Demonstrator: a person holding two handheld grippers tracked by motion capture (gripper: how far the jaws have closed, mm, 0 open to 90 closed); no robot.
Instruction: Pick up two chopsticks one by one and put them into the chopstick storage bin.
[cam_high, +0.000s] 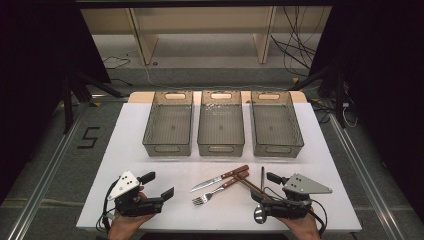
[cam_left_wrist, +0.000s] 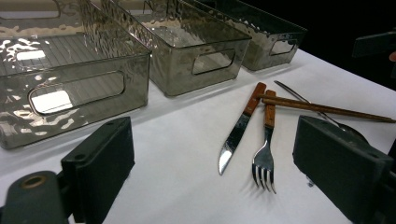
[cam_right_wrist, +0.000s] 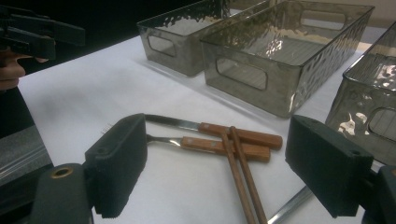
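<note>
Lying just ahead of the spread, empty right gripper (cam_high: 274, 186), the chopsticks (cam_right_wrist: 240, 173) point their long axis toward it (nearer than the left gripper (cam_high: 159, 185), also spread).

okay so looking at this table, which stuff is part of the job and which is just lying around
Likely part of the job: knife, fork, chopsticks, spoon, three bins, left gripper, right gripper, both open.

Just lying about: cables on the floor, wooden shelf behind.

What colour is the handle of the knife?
Reddish-brown wood on the knife, clearest in the right gripper view.
</note>
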